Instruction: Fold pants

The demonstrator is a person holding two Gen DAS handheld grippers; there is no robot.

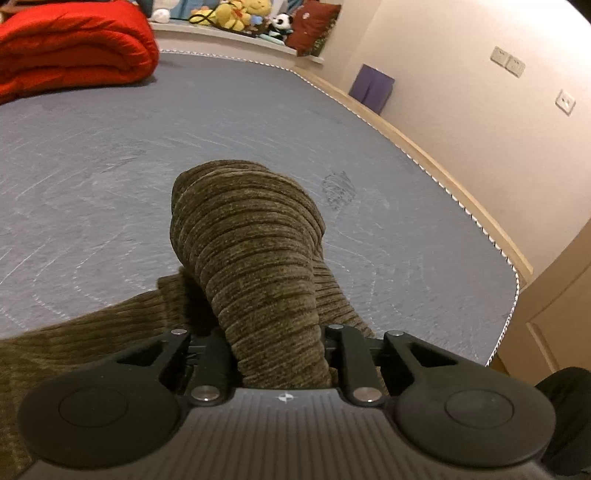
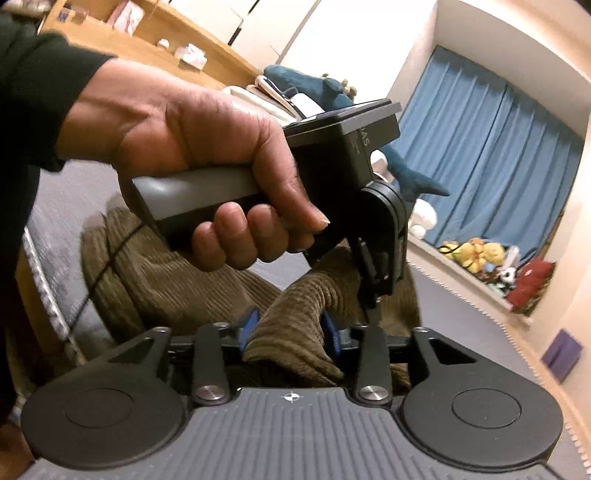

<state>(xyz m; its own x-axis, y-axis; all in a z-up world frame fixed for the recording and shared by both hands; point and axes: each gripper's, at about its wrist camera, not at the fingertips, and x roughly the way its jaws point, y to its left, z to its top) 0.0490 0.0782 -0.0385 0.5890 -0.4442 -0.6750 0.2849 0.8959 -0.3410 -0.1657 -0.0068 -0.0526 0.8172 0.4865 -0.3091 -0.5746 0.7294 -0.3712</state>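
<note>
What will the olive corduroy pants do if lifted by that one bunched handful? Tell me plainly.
The pants will likely sag: the fabric already droops in soft folds around the left gripper. The ribbed pile probably grips well, so slipping seems unlikely. The thick cloth looks fairly heavy, so the rest may drag across the bed.

Both wrist views close; share pants (image 1: 255,258)

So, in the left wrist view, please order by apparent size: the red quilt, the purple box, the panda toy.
1. red quilt, partly cut off by the frame
2. purple box
3. panda toy

All lie far off, so true sizes stay unsure.
</note>
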